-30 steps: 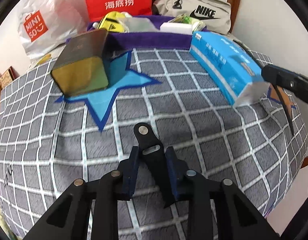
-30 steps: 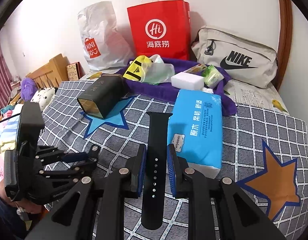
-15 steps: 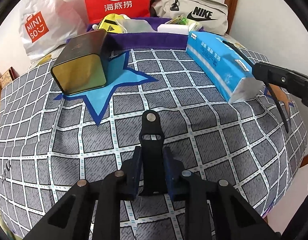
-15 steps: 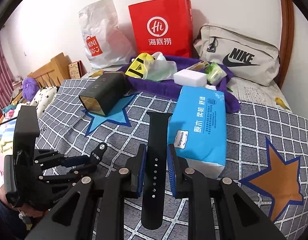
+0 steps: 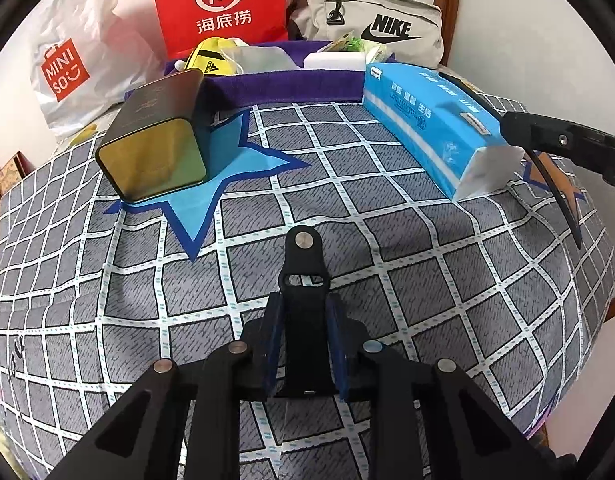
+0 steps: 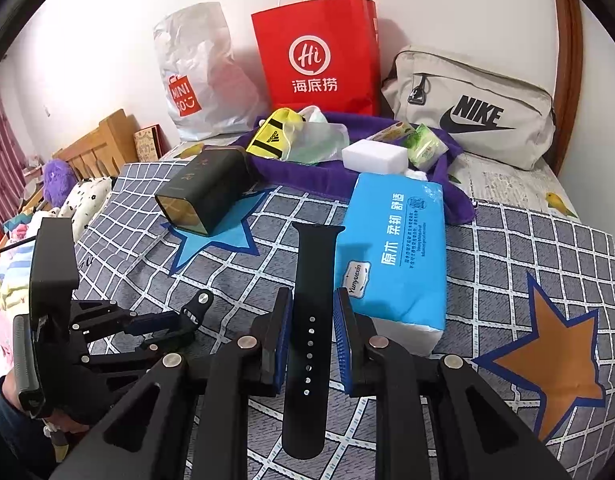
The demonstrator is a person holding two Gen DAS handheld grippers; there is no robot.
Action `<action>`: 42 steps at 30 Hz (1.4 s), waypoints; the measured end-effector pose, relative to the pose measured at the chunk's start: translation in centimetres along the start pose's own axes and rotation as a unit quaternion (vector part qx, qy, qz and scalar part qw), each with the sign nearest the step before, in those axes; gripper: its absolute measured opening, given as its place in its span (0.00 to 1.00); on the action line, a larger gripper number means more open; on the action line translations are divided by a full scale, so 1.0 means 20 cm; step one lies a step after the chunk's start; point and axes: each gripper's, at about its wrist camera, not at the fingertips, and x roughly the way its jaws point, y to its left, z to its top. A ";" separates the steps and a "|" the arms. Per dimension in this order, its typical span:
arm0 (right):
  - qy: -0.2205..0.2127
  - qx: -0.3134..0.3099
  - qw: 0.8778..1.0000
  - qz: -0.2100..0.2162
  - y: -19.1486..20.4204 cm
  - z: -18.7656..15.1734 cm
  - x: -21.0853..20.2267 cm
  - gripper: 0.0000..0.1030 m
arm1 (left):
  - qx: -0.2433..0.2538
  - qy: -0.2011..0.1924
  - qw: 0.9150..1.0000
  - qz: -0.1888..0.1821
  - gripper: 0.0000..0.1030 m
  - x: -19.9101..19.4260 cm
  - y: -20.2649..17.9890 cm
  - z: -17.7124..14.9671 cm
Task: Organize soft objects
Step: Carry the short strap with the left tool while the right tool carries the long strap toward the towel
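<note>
My left gripper [image 5: 305, 312] is shut on the short black watch-strap piece [image 5: 303, 268] with a metal stud, held just above the checked bedspread. It also shows in the right wrist view [image 6: 175, 322] at lower left. My right gripper [image 6: 311, 312] is shut on the long black strap piece [image 6: 311, 300] with holes, which sticks out front and back. In the left wrist view the right gripper [image 5: 563, 144] is at the right edge with the strap hanging down. A blue tissue pack [image 6: 395, 248] lies right of the long strap.
A dark tin box [image 6: 205, 192] lies on a blue star. A purple towel [image 6: 303, 168] at the back holds a yellow pouch [image 6: 273, 136], a white sponge [image 6: 373, 156] and small packets. Behind stand a red bag [image 6: 319, 56], a white bag [image 6: 199, 80] and a Nike bag [image 6: 475, 112].
The left gripper has moved forward and turned the short strap piece from tilted to straight ahead. The right gripper has moved slightly towards the tissue pack, still holding the long strap.
</note>
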 end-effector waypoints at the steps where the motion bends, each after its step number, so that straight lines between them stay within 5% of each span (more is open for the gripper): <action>1: 0.000 0.000 1.000 0.000 0.00 0.00 -0.01 0.20 | -0.004 0.002 1.000 -0.004 0.20 0.00 0.01 0.00; 19: -0.008 0.012 1.000 -0.013 -0.04 0.13 -0.07 0.20 | -0.027 -0.016 0.999 -0.023 0.19 -0.15 0.08 0.17; 42: -0.005 0.010 1.000 -0.001 -0.12 0.45 0.04 0.20 | -0.029 -0.058 0.997 -0.032 0.19 -0.19 0.19 0.63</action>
